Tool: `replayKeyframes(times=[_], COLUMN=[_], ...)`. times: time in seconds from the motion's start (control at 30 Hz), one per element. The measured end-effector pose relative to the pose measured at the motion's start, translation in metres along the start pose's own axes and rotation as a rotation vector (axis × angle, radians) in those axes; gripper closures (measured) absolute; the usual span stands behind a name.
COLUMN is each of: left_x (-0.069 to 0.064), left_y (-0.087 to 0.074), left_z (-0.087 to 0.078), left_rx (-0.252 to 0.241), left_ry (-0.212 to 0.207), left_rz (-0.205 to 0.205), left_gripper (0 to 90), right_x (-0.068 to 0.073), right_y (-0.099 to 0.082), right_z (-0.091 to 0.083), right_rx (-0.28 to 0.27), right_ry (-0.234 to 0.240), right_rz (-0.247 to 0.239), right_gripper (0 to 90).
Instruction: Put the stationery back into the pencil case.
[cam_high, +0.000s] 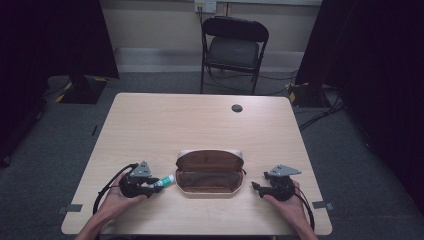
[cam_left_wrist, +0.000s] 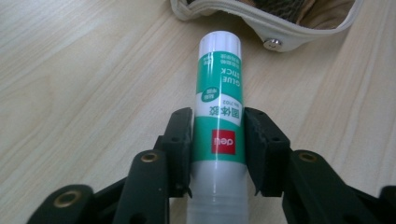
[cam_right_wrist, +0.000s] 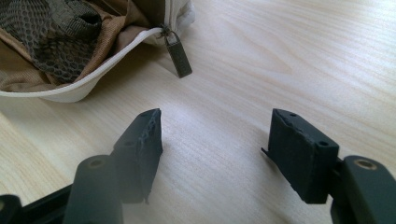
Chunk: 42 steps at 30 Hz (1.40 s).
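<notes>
The glue stick is a smooth plastic cylinder, white at its rounded cap, with a glossy green label, a small red logo patch and a cloudy, see-through base. It lies along the left gripper, whose two black, blocky jaws press on its sides around the lower part of the label, so this gripper is clamped on it; the cap end pokes out past the jaw tips toward the case. In the high view the stick sits at the front left of the table, just left of the case and slightly apart from it. The case is a long, rounded oval pouch lying open, brown inside, with a pale cream edge, a metal stud at the hinge end and dark mesh netting in its lining. A dull metal zipper pull hangs off its end onto the wood. The table top is pale wood grain laminate, matte and flat. The right gripper, just right of the case, has its ridged jaws standing apart over bare wood with nothing between them.
</notes>
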<state>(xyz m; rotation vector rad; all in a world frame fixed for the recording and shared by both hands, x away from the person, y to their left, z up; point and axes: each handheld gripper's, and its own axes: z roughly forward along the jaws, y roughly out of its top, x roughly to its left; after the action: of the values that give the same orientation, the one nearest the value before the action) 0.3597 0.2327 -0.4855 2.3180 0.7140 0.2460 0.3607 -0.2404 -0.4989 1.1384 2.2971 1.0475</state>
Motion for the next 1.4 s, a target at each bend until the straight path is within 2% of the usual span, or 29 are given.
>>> replayKeyframes(times=[0.13,0.17,0.27,0.3,0.43,0.5,0.57,0.6,0.7,0.9,0.97,1.13,1.2,1.4], left_x=[0.000,0.000,0.002,0.002,0.004,0.006,0.007,0.008,0.006,0.005,0.006,0.006,0.005,-0.002], left_y=[-0.003,-0.003,-0.003,-0.004,-0.005,-0.005,-0.005,-0.005,-0.005,-0.004,-0.005,-0.004,-0.003,0.004], left_z=[-0.004,-0.003,-0.004,-0.004,-0.007,-0.008,-0.010,-0.012,-0.016,-0.019,-0.021,-0.027,-0.029,-0.034], left_rx=[0.007,-0.001,-0.001,-0.004,0.000,-0.012,-0.030,-0.035,-0.067,-0.081,-0.087,-0.142,-0.147,-0.172], left_ry=[-0.007,-0.009,-0.017,-0.018,-0.021,0.004,-0.014,-0.009,-0.028,-0.042,-0.029,-0.045,-0.059,-0.066], left_rz=[-0.011,-0.030,-0.032,-0.045,-0.049,-0.062,-0.085,-0.077,-0.097,-0.100,-0.105,-0.131,-0.124,-0.100], left_gripper=[65.4,65.5,65.7,65.7,65.8,65.8,65.9,65.9,65.8,65.9,65.9,65.9,65.9,65.9], right_x=[0.000,0.000,0.001,0.001,0.001,0.000,0.000,0.000,0.000,0.000,-0.001,-0.001,-0.001,-0.001], right_y=[0.000,0.000,0.000,0.000,0.000,0.000,0.000,0.000,0.000,0.000,0.000,0.001,0.001,0.001], right_z=[0.000,0.000,0.000,0.000,0.000,0.000,0.000,0.000,0.000,0.001,0.001,0.001,0.001,0.001], right_rx=[-0.001,-0.001,0.000,0.000,0.000,0.000,-0.001,-0.002,-0.001,-0.002,-0.001,-0.002,-0.002,-0.002], right_ry=[0.001,0.001,-0.006,-0.007,-0.007,-0.004,0.002,-0.001,0.002,0.004,0.007,0.003,0.003,0.003], right_rz=[-0.005,-0.004,0.001,0.001,0.001,-0.002,-0.003,-0.005,-0.006,-0.007,-0.009,-0.008,-0.007,-0.007], right_gripper=[34.7,34.7,34.8,34.7,34.7,34.7,34.6,34.7,34.6,34.5,34.4,34.3,34.4,34.3])
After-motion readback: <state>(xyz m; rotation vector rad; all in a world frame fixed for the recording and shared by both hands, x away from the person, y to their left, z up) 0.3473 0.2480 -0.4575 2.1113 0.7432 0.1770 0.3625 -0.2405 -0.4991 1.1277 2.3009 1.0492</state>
